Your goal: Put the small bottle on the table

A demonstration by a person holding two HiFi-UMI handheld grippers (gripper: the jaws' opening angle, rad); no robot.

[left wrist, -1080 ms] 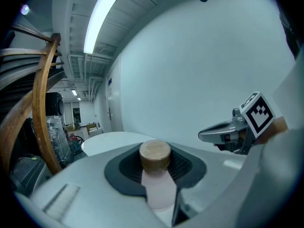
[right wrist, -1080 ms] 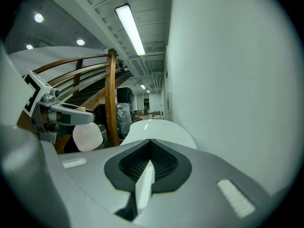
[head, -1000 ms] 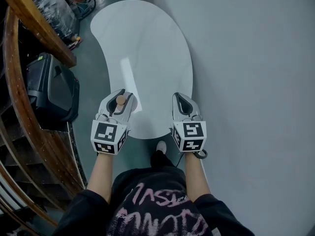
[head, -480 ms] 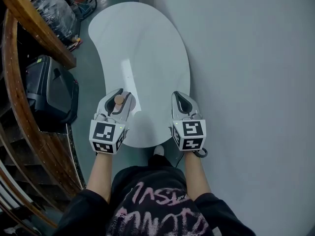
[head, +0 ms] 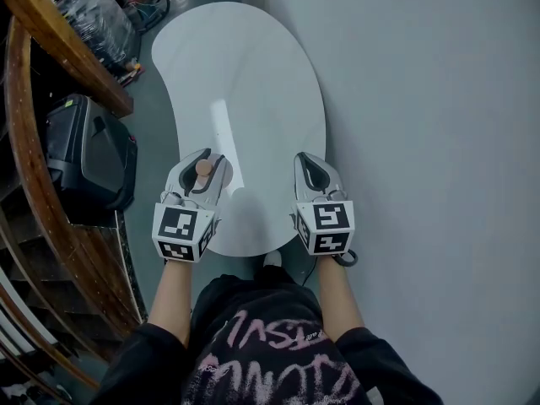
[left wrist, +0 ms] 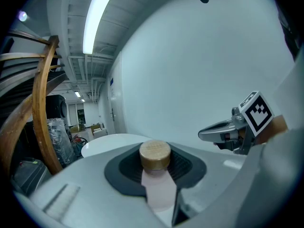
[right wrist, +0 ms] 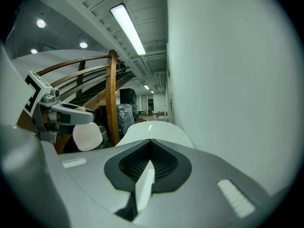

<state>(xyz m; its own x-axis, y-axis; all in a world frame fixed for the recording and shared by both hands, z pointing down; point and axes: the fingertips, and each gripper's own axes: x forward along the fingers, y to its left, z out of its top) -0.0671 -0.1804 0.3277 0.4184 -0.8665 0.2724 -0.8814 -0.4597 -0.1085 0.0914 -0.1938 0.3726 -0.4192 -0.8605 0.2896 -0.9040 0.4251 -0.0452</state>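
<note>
A small pale pink bottle (left wrist: pixel 159 186) with a round wooden cap (head: pixel 203 167) is held upright in my left gripper (head: pixel 205 165), whose jaws are shut on its body. In the head view it hangs above the near left part of the white kidney-shaped table (head: pixel 253 74). From the right gripper view the bottle (right wrist: pixel 87 137) shows as a pale rounded shape under the left gripper's jaws. My right gripper (head: pixel 310 168) is level with the left one over the table's near right edge, shut with nothing in it. The left gripper view shows it (left wrist: pixel 209 133) from the side.
A grey-white wall (head: pixel 439 142) runs along the table's right side. A curved wooden stair rail (head: pixel 25 142) and a black case (head: pixel 89 159) stand to the left. Plastic-wrapped goods and cables (head: pixel 101 15) lie beyond the table's far left end.
Both grippers have crept slightly forward over the table's near end, the bottle still held. The view has shifted a little with the head.
</note>
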